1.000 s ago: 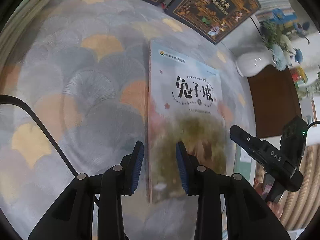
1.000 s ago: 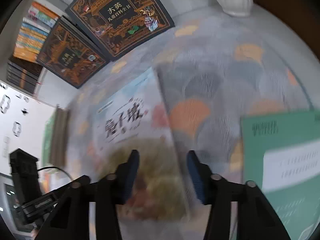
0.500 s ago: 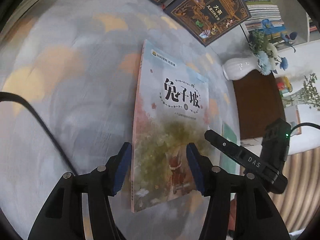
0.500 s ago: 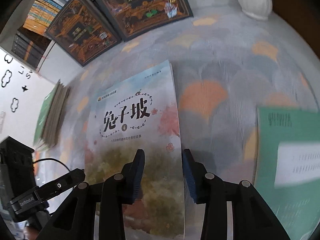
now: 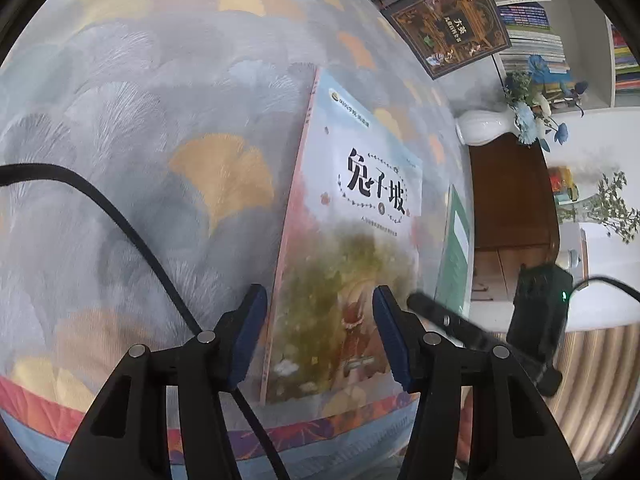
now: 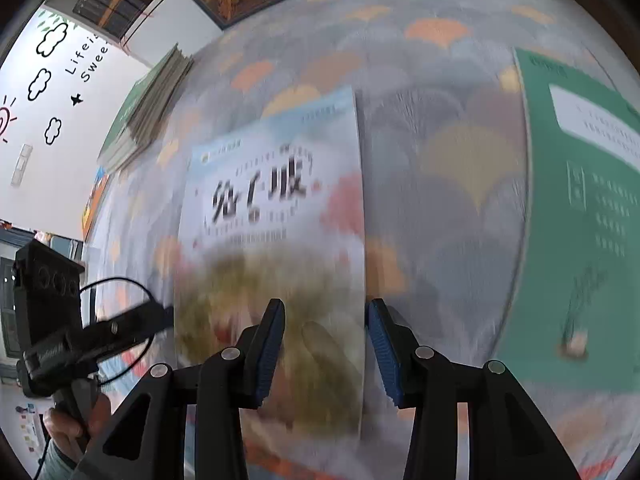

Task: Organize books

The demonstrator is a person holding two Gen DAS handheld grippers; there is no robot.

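Note:
A pale blue picture book with a black title lies flat on the leaf-patterned tablecloth. My left gripper hovers open over its near end, with the spine edge between the fingers and neither pad touching. In the blurred right wrist view the same book fills the middle. My right gripper stands over its near right edge with the jaws opening, pads clear of the cover. Each gripper shows in the other's view: the right one, and the left one with a hand below it.
A green book lies flat to the right. A stack of thin books sits at the far left. Dark ornate books lean at the back by a white vase. A black cable crosses the cloth; its coloured border is close.
Both grippers have drawn back toward the near end of the picture book, and the cloth's front border has come into view. The left jaws stand wider than a second ago.

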